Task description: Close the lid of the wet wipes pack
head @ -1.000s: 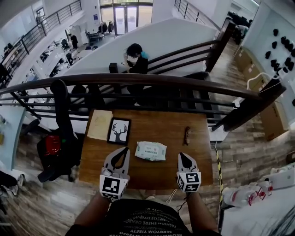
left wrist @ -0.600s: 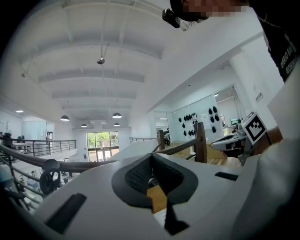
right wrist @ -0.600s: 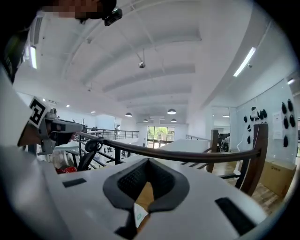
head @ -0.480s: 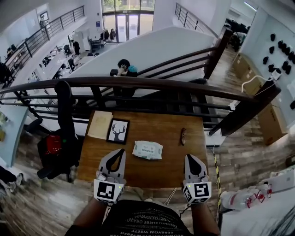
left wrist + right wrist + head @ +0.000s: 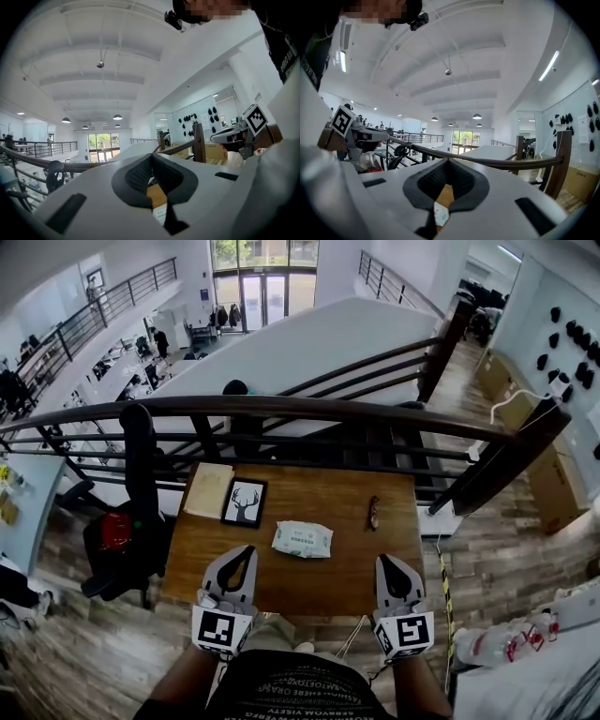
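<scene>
The white wet wipes pack lies flat in the middle of the wooden table, and no raised flap shows on it. My left gripper hangs over the table's near edge, to the pack's near left, shut and empty. My right gripper hovers at the near right, also shut with nothing in it. Neither touches the pack. In the left gripper view a strip of the pack shows through the gap below the closed jaws. The right gripper view shows the pack the same way.
A framed deer picture and a beige folder lie at the table's far left. Glasses lie at the far right. A dark railing runs behind the table, and a black bag stands on the floor at the left.
Both grippers have drawn back from the pack toward the table's near edge and risen. The pack has not moved on the table.
</scene>
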A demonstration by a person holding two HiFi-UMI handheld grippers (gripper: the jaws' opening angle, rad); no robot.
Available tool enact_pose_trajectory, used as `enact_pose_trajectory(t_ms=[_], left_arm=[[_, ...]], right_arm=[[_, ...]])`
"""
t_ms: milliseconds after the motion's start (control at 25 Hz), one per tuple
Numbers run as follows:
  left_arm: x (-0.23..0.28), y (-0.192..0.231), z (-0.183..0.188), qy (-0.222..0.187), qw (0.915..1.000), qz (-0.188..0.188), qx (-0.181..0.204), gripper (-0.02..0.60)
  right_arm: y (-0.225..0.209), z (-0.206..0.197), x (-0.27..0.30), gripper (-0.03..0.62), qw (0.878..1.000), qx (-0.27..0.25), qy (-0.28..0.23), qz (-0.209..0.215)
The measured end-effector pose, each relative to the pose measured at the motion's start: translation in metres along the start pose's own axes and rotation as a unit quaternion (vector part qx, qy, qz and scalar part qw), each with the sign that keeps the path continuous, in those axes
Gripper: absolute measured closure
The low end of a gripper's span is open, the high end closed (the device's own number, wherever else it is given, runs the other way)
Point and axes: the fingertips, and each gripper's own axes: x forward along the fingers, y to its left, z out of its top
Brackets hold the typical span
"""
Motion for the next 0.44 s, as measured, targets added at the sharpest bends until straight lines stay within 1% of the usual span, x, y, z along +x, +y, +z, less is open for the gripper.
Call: enact_pose_trajectory(t_ms=[120, 440], left_arm=[[-0.004, -0.004, 0.001, 0.005, 1.0000, -0.002, 0.006, 0.555], [-0.007, -0.012, 0.009, -0.002, 0.9998, -0.010, 0.015, 0.555]], right_arm=[[0.002, 0.002, -0.003, 0.582, 1.000, 0.003, -0.006, 0.003], [0.016, 0.011, -0.002, 0.582, 1.000, -0.002, -0.017, 0.014]])
